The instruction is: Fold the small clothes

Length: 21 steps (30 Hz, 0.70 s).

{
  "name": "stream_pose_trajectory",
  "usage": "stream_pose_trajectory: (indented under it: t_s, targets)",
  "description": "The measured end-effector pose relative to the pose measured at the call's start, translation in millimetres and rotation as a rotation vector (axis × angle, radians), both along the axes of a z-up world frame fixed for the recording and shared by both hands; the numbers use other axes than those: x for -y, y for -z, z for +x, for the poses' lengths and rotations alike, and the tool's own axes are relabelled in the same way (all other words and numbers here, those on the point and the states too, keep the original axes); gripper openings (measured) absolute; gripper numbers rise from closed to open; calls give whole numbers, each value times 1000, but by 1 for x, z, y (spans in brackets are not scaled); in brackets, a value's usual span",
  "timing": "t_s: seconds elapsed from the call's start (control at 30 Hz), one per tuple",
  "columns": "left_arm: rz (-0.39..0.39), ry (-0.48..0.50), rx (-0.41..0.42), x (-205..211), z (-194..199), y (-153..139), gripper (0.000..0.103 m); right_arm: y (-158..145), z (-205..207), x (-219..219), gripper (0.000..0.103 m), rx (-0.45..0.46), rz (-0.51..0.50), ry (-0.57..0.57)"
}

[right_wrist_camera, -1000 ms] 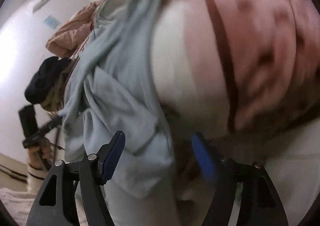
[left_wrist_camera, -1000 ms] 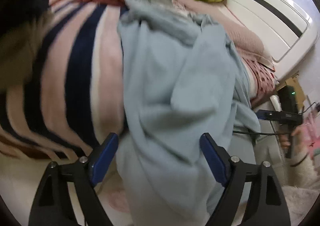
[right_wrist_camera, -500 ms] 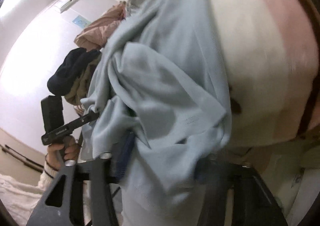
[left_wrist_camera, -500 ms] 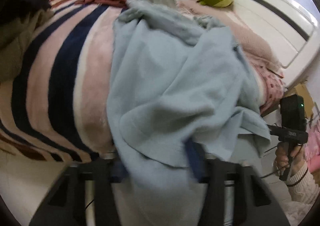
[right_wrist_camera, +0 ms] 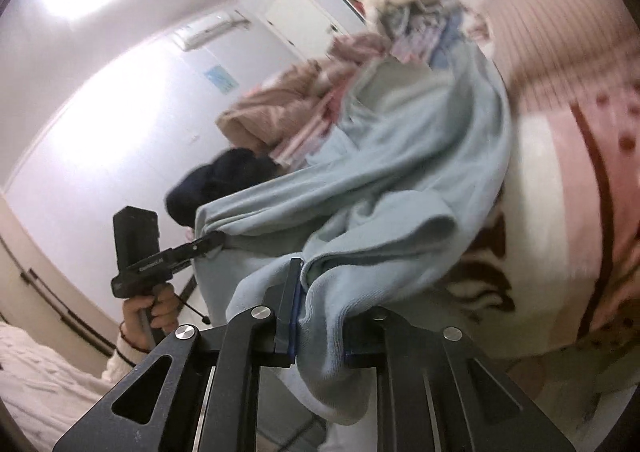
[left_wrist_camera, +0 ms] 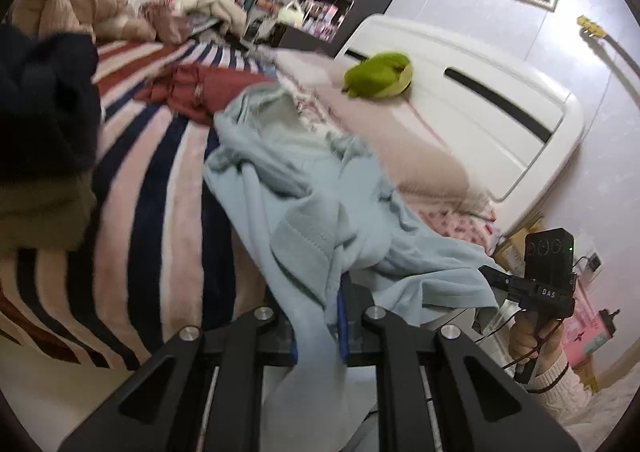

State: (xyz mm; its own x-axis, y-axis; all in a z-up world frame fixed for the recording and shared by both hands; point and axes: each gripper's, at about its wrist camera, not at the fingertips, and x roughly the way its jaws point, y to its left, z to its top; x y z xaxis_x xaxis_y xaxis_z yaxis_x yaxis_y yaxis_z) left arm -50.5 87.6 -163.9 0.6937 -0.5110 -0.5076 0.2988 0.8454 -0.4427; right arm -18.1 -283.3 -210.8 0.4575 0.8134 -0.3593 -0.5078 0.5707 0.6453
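Note:
A light blue garment (left_wrist_camera: 320,204) lies crumpled along the striped blanket (left_wrist_camera: 160,180) on the bed, its near end hanging off the edge. My left gripper (left_wrist_camera: 320,328) is shut on a bunched edge of it. My right gripper (right_wrist_camera: 320,316) is shut on another bunched edge of the same garment (right_wrist_camera: 380,188), to the right of the left one. In the left wrist view the right gripper (left_wrist_camera: 504,284) shows at the far right, gripping the cloth. In the right wrist view the left gripper (right_wrist_camera: 212,242) shows at the left, also on the cloth.
A dark red garment (left_wrist_camera: 200,88) lies further up the bed. A navy and olive pile (left_wrist_camera: 40,140) sits at the left. A green plush (left_wrist_camera: 380,74) rests by the white headboard (left_wrist_camera: 480,104). A pink dotted blanket (right_wrist_camera: 580,180) covers the bed's right side.
Both grippers were open around the garment's hanging edge a second ago. They have closed on it and lifted, so the views now tilt up towards the room.

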Motion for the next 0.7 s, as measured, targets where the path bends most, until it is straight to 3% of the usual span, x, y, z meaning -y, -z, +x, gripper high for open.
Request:
stream_pose_trajectory:
  t_s: [0.23,0.4,0.57,0.7]
  targets:
    - [-4,-48,87,-17,-52,-44,11,-54,-41,13,9,123,16,-28]
    - [16,-62,105,-21,-35,-52,11,-71,-36,6,9,144,-18,-20]
    - [58,-49,105,-9,41,-61,11,-88,26,-2,9,143,-127,54]
    - [106,-70,26,-1,143,-57,12,-99,114,-10,9,106,-223,108]
